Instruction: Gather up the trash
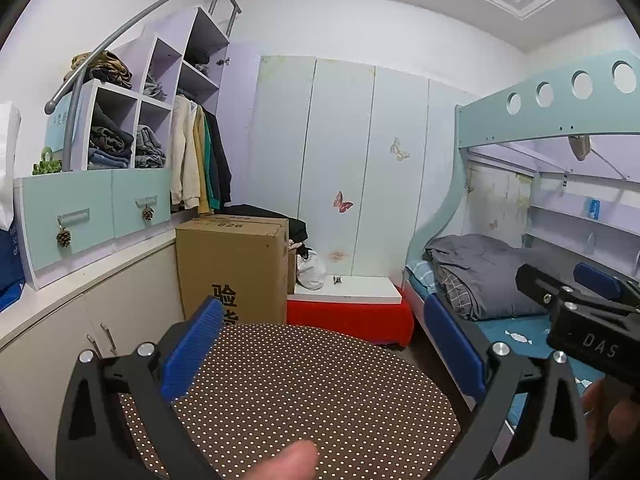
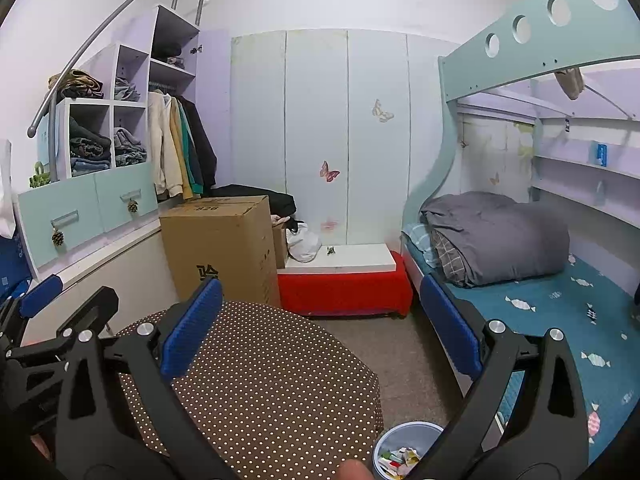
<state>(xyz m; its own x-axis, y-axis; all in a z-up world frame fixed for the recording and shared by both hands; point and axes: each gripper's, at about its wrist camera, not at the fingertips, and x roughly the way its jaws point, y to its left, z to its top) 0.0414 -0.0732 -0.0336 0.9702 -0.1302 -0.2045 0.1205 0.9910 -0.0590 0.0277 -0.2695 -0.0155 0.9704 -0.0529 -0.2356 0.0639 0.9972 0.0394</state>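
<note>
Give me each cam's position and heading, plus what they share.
Left wrist: sits on the left tool, held over the dotted table, facing the wardrobe wall; its blue fingers are spread, a fingertip shows low, and the right tool juts in at right.
Right wrist: on the right tool, same heading, from further right; spread fingers, left tool at left edge, trash bin below.
Shared: table, cardboard box, red bench, bunk bed.

Left gripper (image 1: 324,356) and right gripper (image 2: 320,328) level, fingers spread wide.
</note>
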